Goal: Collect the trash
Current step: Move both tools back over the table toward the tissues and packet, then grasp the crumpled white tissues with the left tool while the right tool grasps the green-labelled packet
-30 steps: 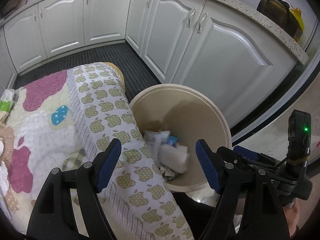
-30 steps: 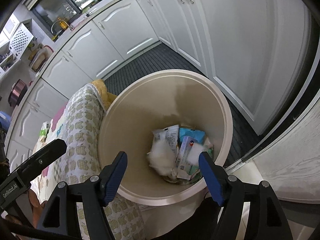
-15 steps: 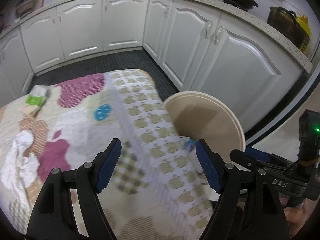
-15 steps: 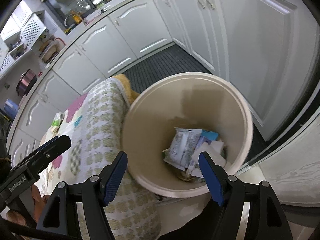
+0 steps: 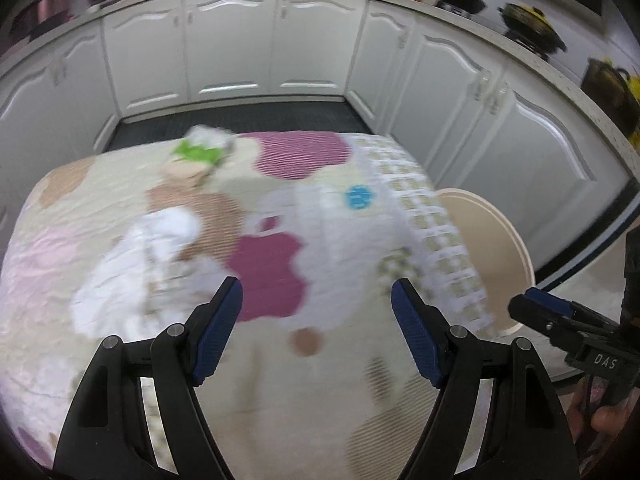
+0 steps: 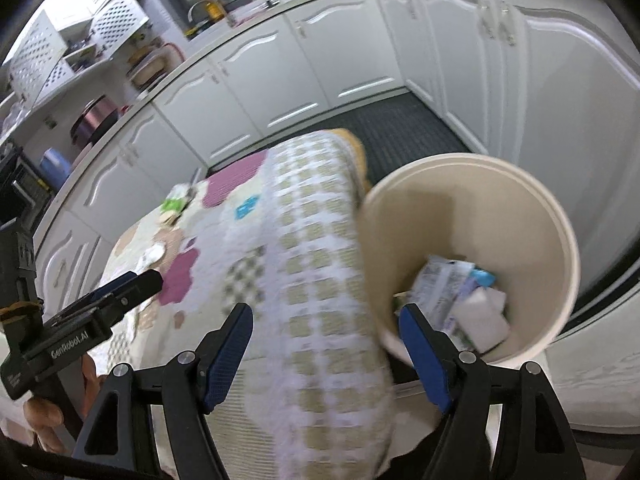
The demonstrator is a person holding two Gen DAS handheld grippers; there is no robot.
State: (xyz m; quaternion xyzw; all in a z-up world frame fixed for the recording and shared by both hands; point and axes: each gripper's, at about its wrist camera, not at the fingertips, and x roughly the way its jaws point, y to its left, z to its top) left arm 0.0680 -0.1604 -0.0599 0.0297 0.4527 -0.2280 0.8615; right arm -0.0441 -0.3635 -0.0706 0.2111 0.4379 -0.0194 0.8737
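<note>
Left wrist view
- Left gripper (image 5: 316, 312): jaws spread wide, nothing between the blue pads; it hangs over the patterned cloth (image 5: 280, 380).
- White crumpled trash (image 5: 132, 276): a pale, wrinkled heap lying on the cloth just left of the left pad; blurred, so its material cannot be told.
- Green-and-white wrapper (image 5: 200, 152): lies near the far edge of the cloth, well apart from the white heap; blurred.
- Bin (image 5: 500, 240): cream, round, standing on the floor just beside the right edge of the cloth; only part of its rim and inner wall shows here.
- Right gripper (image 5: 540, 308): enters from the right edge, low, beside the bin; its jaw state cannot be told from this view.
- Open room: a strip of dark floor mat (image 5: 240, 116) lies between the far cloth edge and the white cabinets (image 5: 232, 48).

Right wrist view
- Right gripper (image 6: 324, 344): jaws apart, holding nothing; it hangs over the cloth's draped edge (image 6: 320, 260), its right pad in front of the bin rim.
- Bin (image 6: 532, 208): mouth open and tilted toward the camera, touching or just beside the hanging cloth.
- Trash in bin (image 6: 460, 300): printed packets, a blue scrap and white pieces piled at the bottom.
- Green-and-white wrapper (image 6: 176, 204): on the far part of the cloth.
- Left gripper (image 6: 120, 292): at the left, over the cloth, held by a hand (image 6: 44, 420).
- Open room: dark mat (image 6: 400, 128) runs between the bin and the cabinets (image 6: 540, 60).
</note>
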